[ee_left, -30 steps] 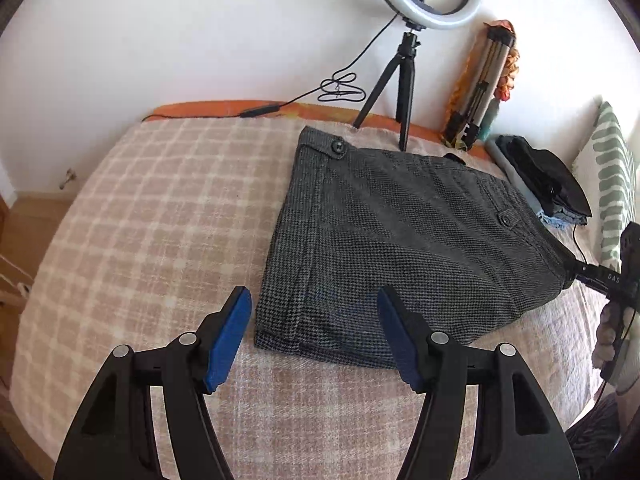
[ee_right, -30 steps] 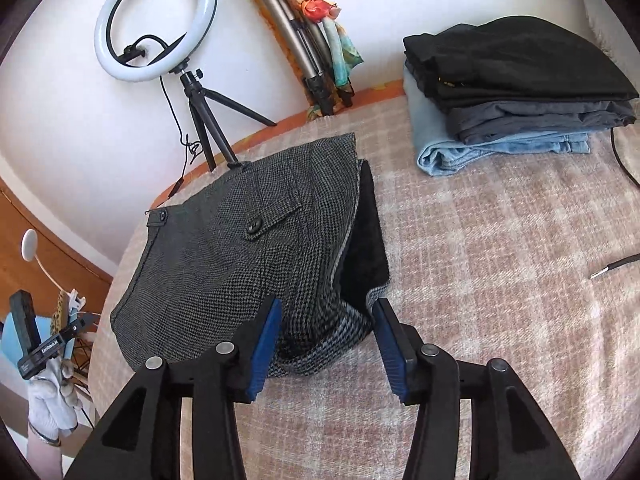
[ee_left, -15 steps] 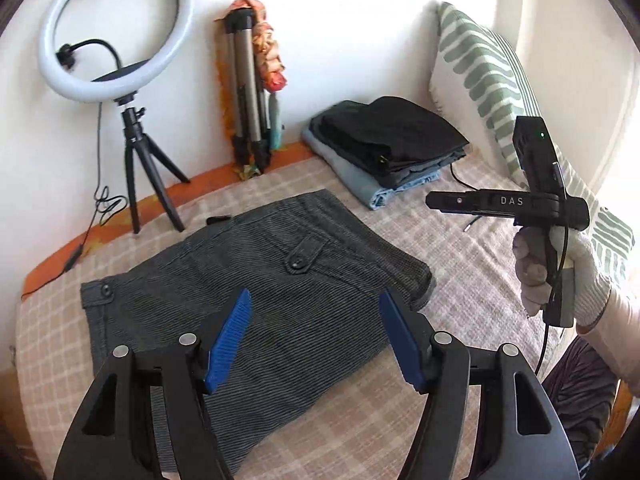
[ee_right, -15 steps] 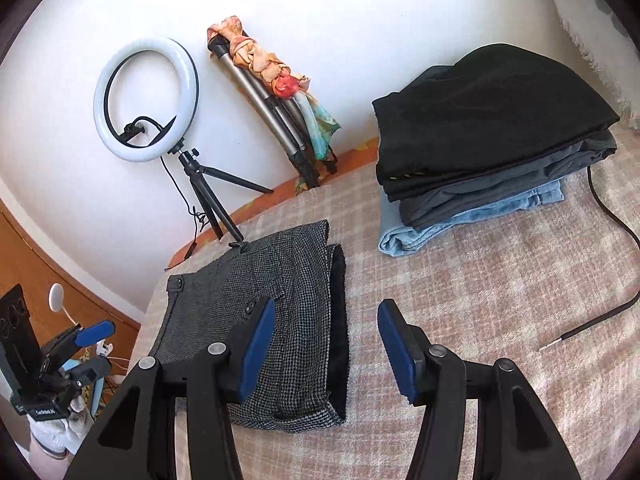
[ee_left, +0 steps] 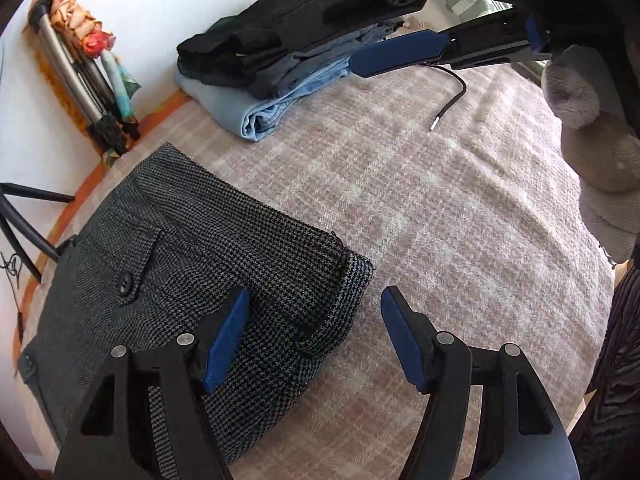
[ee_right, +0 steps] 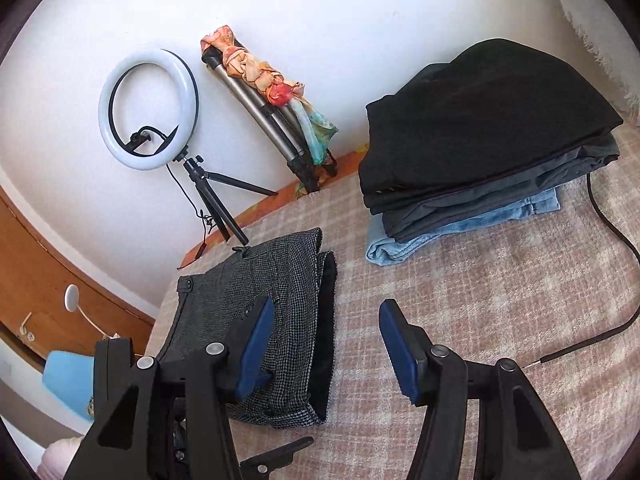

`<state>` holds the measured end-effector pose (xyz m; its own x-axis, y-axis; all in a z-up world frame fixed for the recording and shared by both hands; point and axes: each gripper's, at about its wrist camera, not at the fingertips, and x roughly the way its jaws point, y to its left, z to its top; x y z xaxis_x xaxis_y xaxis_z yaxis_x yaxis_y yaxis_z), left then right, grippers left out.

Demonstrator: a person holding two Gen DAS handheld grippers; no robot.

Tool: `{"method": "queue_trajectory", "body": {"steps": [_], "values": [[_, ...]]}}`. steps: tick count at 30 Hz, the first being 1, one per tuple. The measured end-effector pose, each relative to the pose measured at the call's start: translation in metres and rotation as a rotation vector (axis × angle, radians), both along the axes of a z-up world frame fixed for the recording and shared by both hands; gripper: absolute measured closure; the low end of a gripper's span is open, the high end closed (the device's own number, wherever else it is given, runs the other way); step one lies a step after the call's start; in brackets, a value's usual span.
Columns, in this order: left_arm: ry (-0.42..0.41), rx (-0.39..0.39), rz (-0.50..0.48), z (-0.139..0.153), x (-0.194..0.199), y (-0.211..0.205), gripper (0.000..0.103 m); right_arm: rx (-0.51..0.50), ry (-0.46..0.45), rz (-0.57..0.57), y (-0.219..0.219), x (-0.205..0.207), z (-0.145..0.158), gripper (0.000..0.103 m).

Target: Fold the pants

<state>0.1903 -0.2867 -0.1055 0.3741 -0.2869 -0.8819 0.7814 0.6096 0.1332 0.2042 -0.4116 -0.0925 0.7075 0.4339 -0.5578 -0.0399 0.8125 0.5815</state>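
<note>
Grey houndstooth pants (ee_left: 224,264), folded, rectangular

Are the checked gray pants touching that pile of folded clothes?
Apart. The right wrist view shows a strip of bare blanket between the gray pants and the pile of folded clothes.

A white wall (ee_right: 320,20) backs the checked bedspread (ee_right: 500,280), with a glowing ring light (ee_right: 149,109) beside wooden panelling (ee_right: 48,248).
</note>
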Motion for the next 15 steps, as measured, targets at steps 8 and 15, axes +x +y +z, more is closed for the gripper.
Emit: {"method": "queue_trajectory", "body": {"steps": [8,15], "values": [[-0.066,-0.058,0.025,-0.009,0.004,0.011,0.052,0.061,0.016,-0.032,-0.012,0.012,-0.006,0.044],[0.018,-0.285,0.122,0.016,0.013,0.050,0.081,0.037,0.062,0.058,0.023,0.037,-0.022,0.038]]}}
